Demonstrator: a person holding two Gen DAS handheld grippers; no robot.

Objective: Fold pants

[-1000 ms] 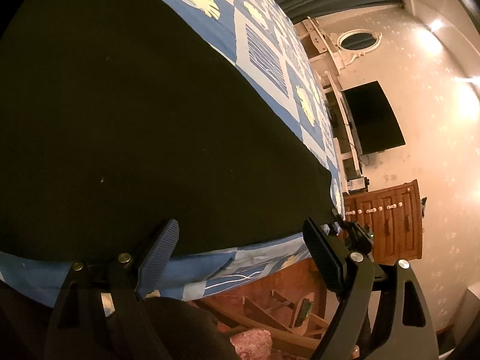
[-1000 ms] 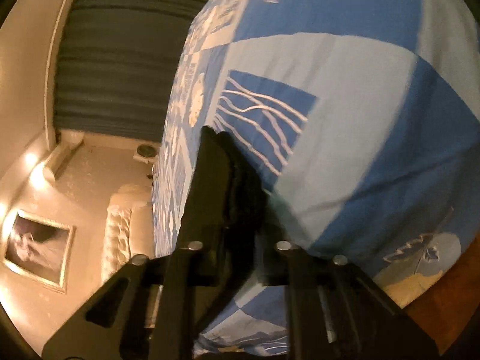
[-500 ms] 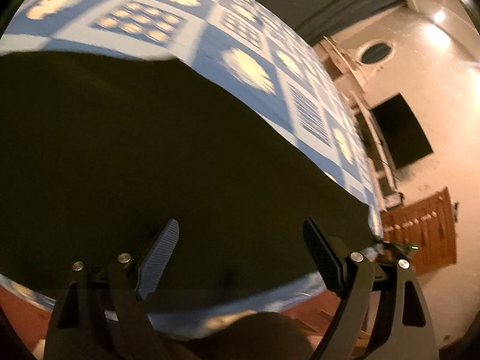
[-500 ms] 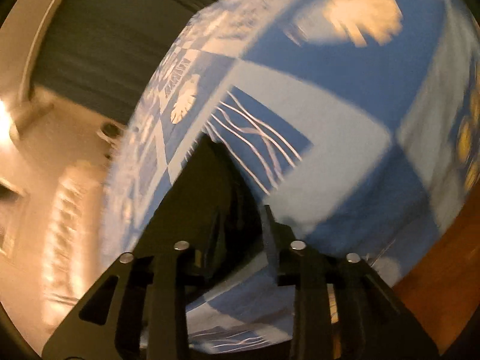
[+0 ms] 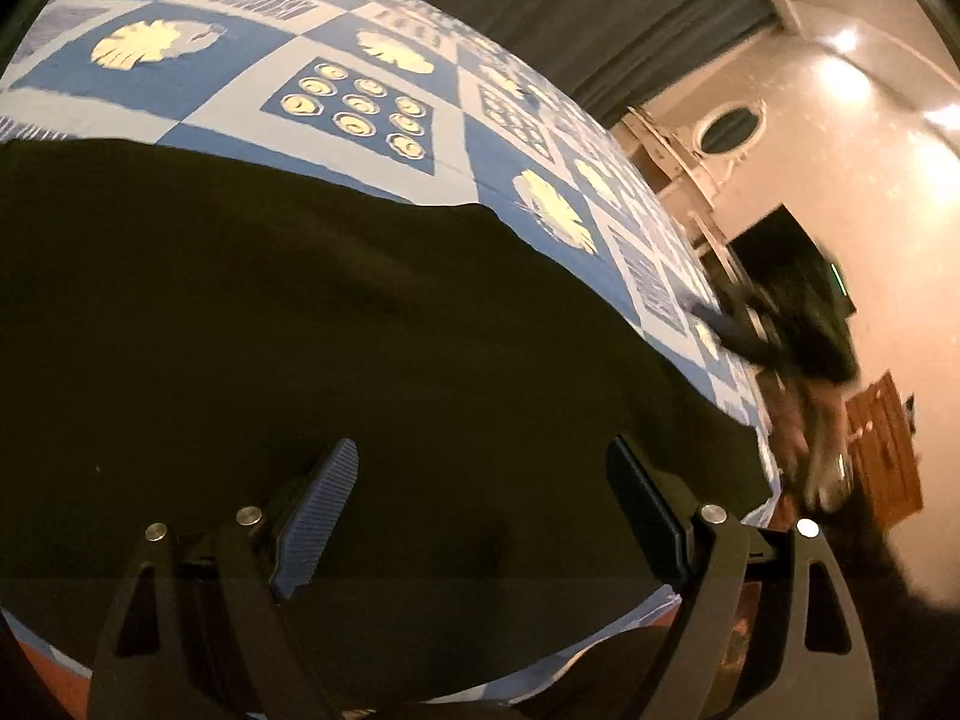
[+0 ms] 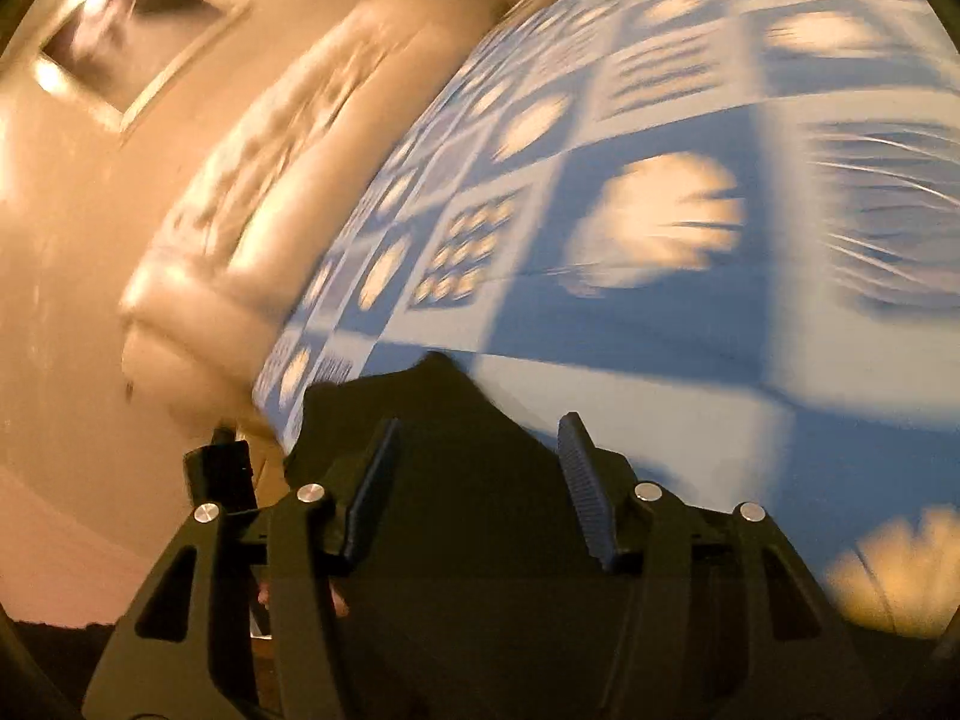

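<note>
Pants (image 5: 312, 324), dark and spread flat, fill most of the left wrist view, lying on a bed under a blue patchwork bedspread (image 5: 360, 66) printed with pale leaves and rings. The left gripper (image 5: 480, 480) hangs over the near part of the cloth with its fingers wide apart and nothing between them, probably lined up to take an edge for the coming fold. At far right, past the pants' right end, the right gripper (image 5: 750, 330) shows as a dark blur above the bedspread, with a hand behind it. Grey curtains (image 5: 600, 12) and a wall-mounted television (image 5: 780, 252) stand beyond.

Motion blur smears the right wrist view. The right gripper (image 6: 480, 474) has its fingers parted, and a dark peak of the pants (image 6: 438, 396) rises between and beyond them; whether the pads touch the fabric I cannot tell. The bedspread (image 6: 690, 360) stretches away, with a padded cream headboard (image 6: 240, 240) and a framed picture (image 6: 120, 24) to the left.
</note>
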